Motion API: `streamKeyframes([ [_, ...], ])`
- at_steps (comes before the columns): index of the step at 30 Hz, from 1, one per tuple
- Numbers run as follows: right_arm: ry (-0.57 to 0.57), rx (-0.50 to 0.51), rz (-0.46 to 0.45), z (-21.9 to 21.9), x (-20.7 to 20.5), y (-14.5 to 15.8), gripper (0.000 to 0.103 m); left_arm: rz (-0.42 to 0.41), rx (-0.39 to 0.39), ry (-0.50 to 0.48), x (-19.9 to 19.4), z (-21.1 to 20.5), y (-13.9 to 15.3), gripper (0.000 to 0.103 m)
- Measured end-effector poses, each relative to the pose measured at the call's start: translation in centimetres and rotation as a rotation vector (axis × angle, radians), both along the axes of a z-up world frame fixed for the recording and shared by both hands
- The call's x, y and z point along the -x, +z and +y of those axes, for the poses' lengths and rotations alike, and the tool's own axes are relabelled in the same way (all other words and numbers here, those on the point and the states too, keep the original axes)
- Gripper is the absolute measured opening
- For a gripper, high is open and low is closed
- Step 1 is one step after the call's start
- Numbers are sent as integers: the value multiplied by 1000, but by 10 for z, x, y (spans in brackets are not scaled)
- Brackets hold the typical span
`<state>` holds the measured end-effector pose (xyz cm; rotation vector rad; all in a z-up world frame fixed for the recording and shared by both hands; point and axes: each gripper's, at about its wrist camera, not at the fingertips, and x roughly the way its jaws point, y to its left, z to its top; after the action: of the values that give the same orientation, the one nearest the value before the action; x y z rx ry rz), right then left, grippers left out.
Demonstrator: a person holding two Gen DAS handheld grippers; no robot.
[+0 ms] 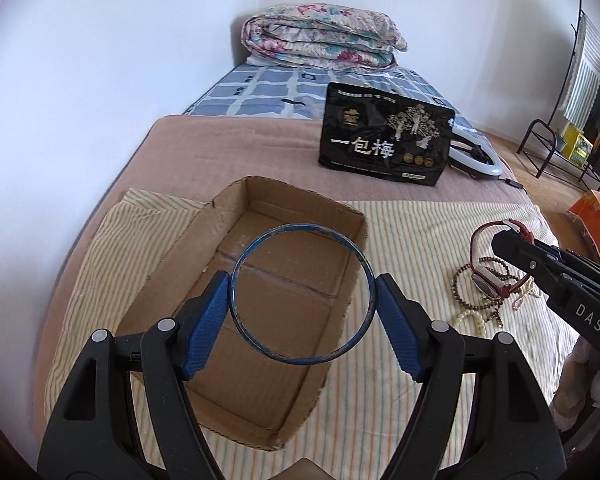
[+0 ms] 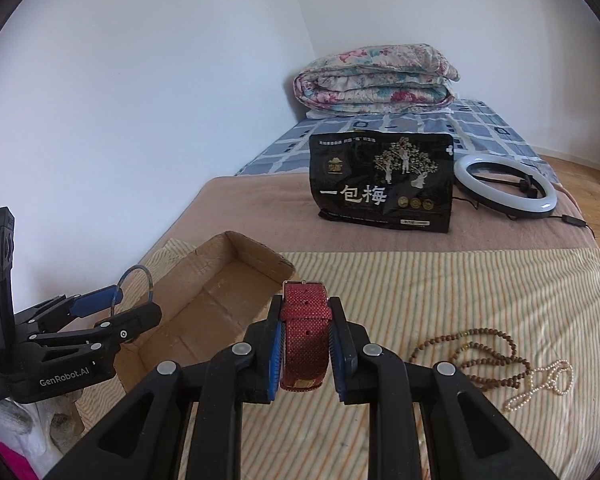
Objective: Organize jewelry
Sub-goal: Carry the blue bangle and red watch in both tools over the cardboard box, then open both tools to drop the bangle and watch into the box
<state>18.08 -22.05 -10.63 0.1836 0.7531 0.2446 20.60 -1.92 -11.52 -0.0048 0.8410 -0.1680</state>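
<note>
- Two grippers each hold one piece of jewelry over a bed [image 1: 236, 152].
- At the left, the left gripper [image 1: 302, 298] pinches a blue bangle [image 1: 302, 294]; its fingers [image 1: 206, 320] press on the ring's opposite sides, so they stand wide apart. The bangle hangs above the box [image 1: 292, 320], an open cardboard one lying on a striped cloth [image 1: 412, 232].
- Right of the box, the right gripper [image 2: 303, 344] has its fingers [image 2: 342, 354] pressed against a red watch [image 2: 305, 332], gripping the strap by its edges above the cloth near the box's right wall.
- Farther right, a brown bead string [image 2: 476, 356] and a pearl string [image 2: 540, 384] lie on the cloth, touching each other.
- Behind, a black bag [image 2: 382, 184] stands on the bed, a ring light [image 2: 506, 190] just to its right and a folded quilt [image 2: 374, 80] at the far end.
</note>
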Motion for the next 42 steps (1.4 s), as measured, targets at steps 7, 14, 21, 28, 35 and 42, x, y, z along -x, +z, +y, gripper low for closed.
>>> streamKeyframes([
  [7, 68, -17, 3, 45, -26, -8, 19, 23, 12, 97, -8, 35, -9, 75],
  [14, 117, 11, 5, 79, -53, -18, 19, 48, -12, 132, -12, 51, -21, 75],
  [21, 121, 43, 32, 92, -75, -38, 19, 63, -22, 154, -17, 60, -28, 75],
  [28, 119, 45, 60, 98, -86, -50, 20, 74, -50, 136, -19, 58, -35, 75],
  [35, 143, 38, 39, 106, -86, -48, 29, 70, -34, 159, -22, 64, -34, 77],
  [42, 99, 72, 2, 106, -81, -38, 84, 77, -57, 165, -23, 64, -35, 86],
])
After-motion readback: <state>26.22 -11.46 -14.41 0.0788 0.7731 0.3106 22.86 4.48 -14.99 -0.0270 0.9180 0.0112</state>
